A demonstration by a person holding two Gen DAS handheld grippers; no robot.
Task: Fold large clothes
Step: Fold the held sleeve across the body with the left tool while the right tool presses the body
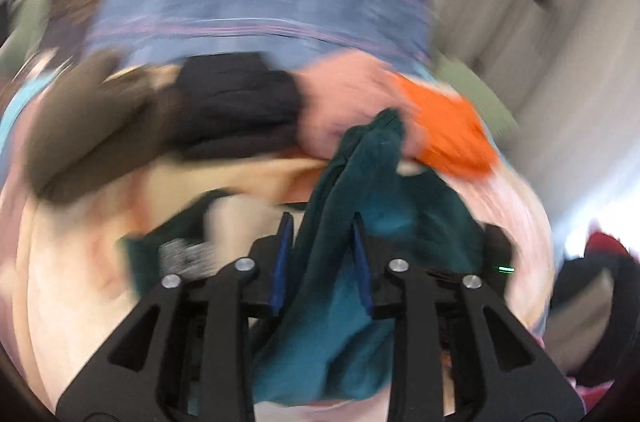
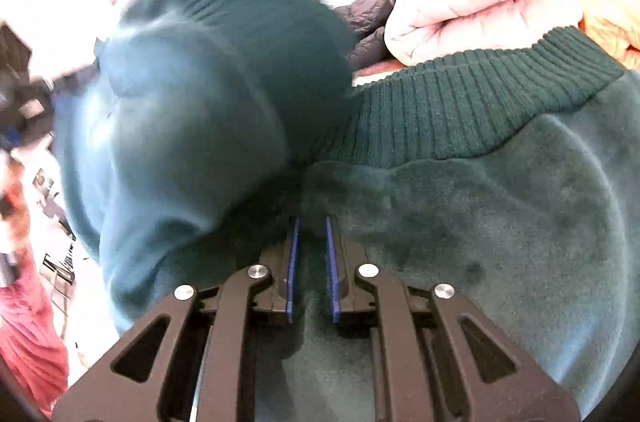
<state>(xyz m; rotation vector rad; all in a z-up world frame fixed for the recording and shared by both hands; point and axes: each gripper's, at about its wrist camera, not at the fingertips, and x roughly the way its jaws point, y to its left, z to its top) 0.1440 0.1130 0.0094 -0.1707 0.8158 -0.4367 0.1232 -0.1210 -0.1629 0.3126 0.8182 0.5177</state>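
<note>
A dark teal fleece sweater [image 1: 340,222] with a ribbed hem [image 2: 460,106] is held by both grippers. My left gripper [image 1: 320,222] is shut on a bunched fold of the sweater, which hangs down between its blue pads. My right gripper [image 2: 311,222] is shut on the sweater's fabric near the ribbed band. In the right wrist view a lifted part of the sweater [image 2: 192,110] is blurred at left. The left wrist view is blurred by motion.
A heap of clothes lies behind: a black garment [image 1: 236,106], a brown one [image 1: 88,134], a pink one [image 1: 340,90], an orange one [image 1: 444,126], on a blue striped cover [image 1: 256,6]. A pale pink quilted jacket [image 2: 472,14] and a dark puffy garment [image 2: 368,22] lie beyond the sweater.
</note>
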